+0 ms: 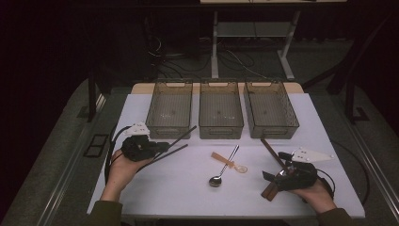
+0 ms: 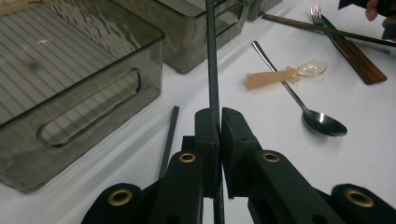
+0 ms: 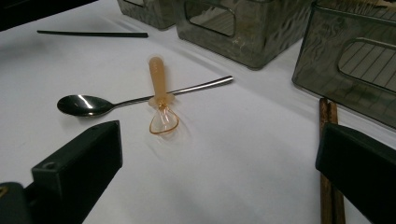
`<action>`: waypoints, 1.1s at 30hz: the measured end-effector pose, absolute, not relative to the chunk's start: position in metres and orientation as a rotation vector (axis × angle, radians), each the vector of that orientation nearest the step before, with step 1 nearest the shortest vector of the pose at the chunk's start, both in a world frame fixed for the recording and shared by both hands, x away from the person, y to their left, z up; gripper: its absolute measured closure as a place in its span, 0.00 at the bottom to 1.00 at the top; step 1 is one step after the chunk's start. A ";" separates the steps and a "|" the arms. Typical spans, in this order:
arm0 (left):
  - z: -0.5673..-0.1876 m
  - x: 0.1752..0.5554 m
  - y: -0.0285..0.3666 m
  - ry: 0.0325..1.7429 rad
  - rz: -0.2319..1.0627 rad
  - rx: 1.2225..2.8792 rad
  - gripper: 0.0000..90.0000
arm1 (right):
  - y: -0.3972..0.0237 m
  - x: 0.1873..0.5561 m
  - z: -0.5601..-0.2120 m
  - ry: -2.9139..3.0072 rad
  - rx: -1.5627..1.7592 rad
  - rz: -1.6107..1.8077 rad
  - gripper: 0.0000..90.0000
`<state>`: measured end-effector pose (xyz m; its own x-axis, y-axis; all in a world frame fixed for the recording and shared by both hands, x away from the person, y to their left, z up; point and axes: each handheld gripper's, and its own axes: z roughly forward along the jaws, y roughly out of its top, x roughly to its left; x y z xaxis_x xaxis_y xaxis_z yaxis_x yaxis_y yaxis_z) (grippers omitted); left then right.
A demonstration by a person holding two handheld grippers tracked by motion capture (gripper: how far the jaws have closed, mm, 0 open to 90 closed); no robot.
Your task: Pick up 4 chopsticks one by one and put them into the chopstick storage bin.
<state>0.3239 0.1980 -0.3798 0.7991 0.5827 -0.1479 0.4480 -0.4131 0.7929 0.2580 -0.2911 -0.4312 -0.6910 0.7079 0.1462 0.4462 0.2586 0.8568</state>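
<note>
My left gripper [image 1: 162,147] [image 2: 219,116] is shut on a black chopstick [image 2: 212,60] [image 1: 181,135] that points toward the left bin [image 1: 169,109]. A second black chopstick [image 2: 169,140] [image 1: 174,151] lies on the white table just under it. At mid-table a metal spoon [image 1: 223,169] [image 3: 93,105] is crossed by an orange plastic spoon [image 1: 229,162] [image 3: 159,93]. My right gripper [image 1: 275,165] [image 3: 219,140] stands open low over the table at the right, nothing between its jaws. Brown chopsticks [image 1: 273,150] [image 3: 329,177] lie by its right jaw.
Three smoky clear bins stand in a row at the back: the left one, a middle bin [image 1: 220,109] and a right bin [image 1: 270,109]. A fork with a wooden handle [image 2: 350,46] lies near the right hand. The table [image 1: 179,188] ends close to both forearms.
</note>
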 end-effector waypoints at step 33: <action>-0.368 0.378 0.178 0.806 0.232 2.003 0.95 | -0.292 0.256 -0.431 2.255 1.078 1.410 0.00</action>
<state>0.3783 0.1784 -0.3681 0.7667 0.6237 -0.1521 0.4478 -0.3499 0.8228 0.2558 -0.2921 -0.4309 -0.6861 0.7116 0.1511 0.4473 0.2489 0.8591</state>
